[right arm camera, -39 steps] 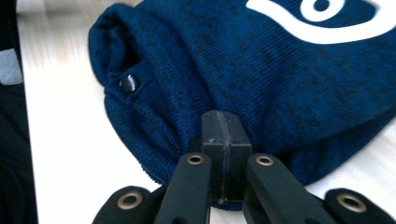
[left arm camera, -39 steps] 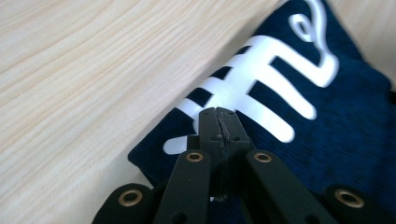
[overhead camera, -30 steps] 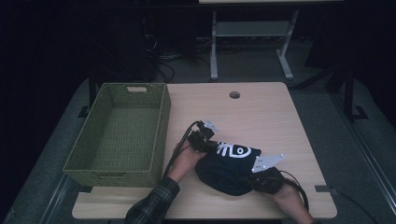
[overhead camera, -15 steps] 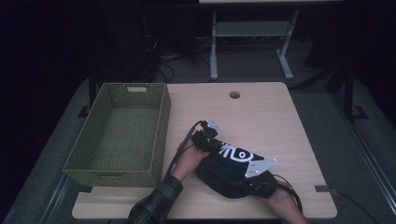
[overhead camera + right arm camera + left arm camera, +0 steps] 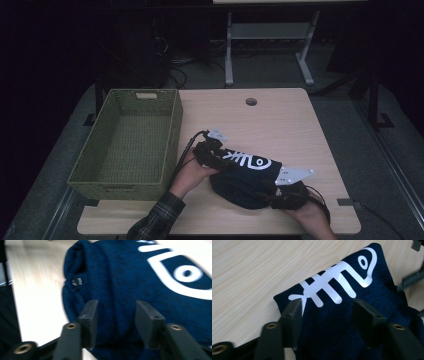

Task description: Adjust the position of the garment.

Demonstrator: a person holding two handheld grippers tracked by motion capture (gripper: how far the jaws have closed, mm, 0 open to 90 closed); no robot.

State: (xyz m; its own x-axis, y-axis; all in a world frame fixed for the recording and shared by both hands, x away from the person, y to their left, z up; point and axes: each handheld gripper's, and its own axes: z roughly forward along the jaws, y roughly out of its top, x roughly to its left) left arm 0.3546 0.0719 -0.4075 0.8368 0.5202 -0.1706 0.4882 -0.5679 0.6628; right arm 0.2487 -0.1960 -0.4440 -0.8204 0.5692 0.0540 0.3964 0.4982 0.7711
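Wooden table (image 5: 280, 120), both hands low, left gripper (image 5: 325, 308) and right gripper (image 5: 115, 310) spread over navy shirt (image 5: 245, 172)

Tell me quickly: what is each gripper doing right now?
Left gripper: open, its jaws just parted, apart over the folded navy fish-bone shirt.
Right gripper: open, its jaws just parted, apart over the same shirt.

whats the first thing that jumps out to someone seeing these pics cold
The dark blue garment with a white fish-skeleton print, bunched on the near part of the wooden table, draws the eye first. The left gripper and right gripper sit at its two ends, jaws apart over the cloth, having just opened. Next comes the green woven basket, empty, at the table's left edge.
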